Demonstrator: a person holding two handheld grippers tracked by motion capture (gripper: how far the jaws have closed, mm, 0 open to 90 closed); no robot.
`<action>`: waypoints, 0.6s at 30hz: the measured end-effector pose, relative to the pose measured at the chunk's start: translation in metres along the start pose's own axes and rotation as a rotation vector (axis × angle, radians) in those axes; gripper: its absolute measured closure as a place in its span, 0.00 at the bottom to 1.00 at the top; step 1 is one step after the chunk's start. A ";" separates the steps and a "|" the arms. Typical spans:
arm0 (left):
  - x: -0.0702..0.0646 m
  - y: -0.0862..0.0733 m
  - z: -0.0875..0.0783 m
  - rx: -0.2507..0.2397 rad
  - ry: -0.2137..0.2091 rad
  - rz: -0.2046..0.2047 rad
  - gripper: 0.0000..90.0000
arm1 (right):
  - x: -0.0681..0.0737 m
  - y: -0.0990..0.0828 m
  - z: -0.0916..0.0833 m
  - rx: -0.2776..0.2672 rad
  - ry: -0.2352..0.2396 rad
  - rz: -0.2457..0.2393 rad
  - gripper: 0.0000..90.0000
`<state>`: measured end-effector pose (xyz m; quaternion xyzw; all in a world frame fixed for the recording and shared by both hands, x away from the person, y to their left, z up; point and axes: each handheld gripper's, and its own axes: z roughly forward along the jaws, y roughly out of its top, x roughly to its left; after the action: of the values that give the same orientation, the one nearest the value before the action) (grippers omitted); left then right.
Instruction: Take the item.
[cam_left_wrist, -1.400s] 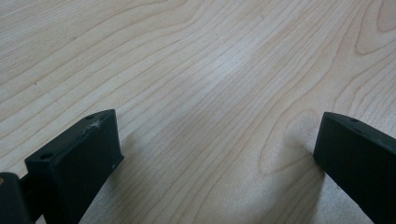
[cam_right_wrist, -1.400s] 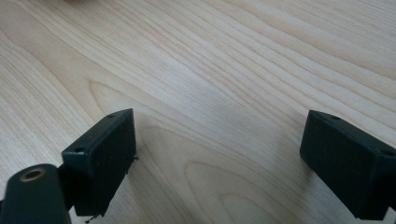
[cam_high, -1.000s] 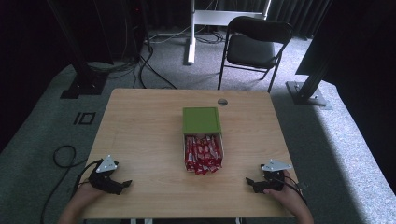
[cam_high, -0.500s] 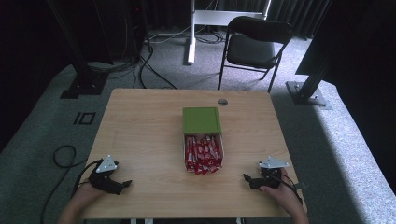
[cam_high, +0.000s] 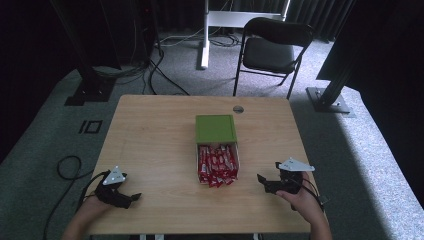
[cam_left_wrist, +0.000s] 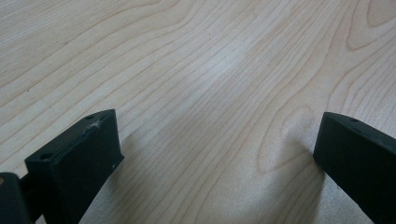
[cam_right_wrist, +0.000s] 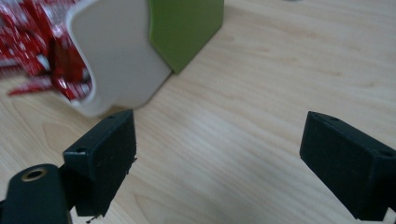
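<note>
Evidently the red packets (cam_high: 217, 164) fill the white box (cam_high: 237, 155) at table centre, green lid (cam_high: 215, 128) at twelve o'clock; probably light, crinkly, slippery, best pinched at an end; left gripper (cam_high: 131, 198) and right gripper (cam_high: 263, 181) both spread, empty.

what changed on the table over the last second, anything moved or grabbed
Only the right gripper moved: it slid a little to the left, toward the box of red packets, jaws open and empty. Nothing was grabbed or released. The left gripper, the box and the green lid stayed put.
</note>
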<state>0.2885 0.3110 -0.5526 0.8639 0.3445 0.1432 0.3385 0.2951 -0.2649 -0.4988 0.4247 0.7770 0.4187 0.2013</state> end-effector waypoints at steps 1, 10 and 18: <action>0.000 0.000 0.000 0.000 0.000 0.000 0.02 | 0.001 0.003 -0.001 -0.006 -0.001 0.000 0.12; 0.000 0.000 0.000 0.000 0.000 0.002 0.02 | 0.016 0.033 -0.005 -0.049 0.026 -0.015 0.12; 0.000 0.000 0.000 0.000 0.000 0.002 0.02 | 0.026 0.055 0.000 -0.081 0.033 -0.017 0.12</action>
<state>0.2886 0.3111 -0.5525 0.8642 0.3437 0.1435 0.3382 0.3080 -0.2273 -0.4527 0.4024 0.7664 0.4550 0.2090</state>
